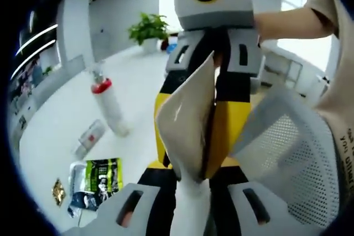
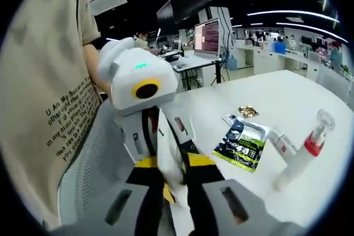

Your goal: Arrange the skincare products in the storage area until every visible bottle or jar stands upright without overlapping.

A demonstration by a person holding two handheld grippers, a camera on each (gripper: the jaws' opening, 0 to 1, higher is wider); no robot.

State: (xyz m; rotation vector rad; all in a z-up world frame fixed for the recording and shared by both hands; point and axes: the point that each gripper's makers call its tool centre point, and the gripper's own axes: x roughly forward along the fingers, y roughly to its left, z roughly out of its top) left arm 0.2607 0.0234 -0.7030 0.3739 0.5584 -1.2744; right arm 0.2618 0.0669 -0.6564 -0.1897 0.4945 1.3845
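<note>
In the left gripper view, the left tongs point(image 1: 191, 203) and the right tongs point(image 1: 213, 75) were both clamped on a white pouch point(image 1: 188, 120), held up between them above the bench point(image 1: 61, 120). A spray bottle point(image 1: 109, 106) with a red collar stood upright there, beside a small tube point(image 1: 88, 138) lying flat, a green sachet point(image 1: 103, 174) and a mesh chair point(image 1: 287, 153).

In the right gripper view, the pouch point(image 2: 168, 158) sat pinched between both tongs, while the bottle point(image 2: 301, 156), the tube point(image 2: 281, 142) and the sachet point(image 2: 243, 142) rested well apart on the bench point(image 2: 265, 98), near a person's printed shirt point(image 2: 50, 92).
</note>
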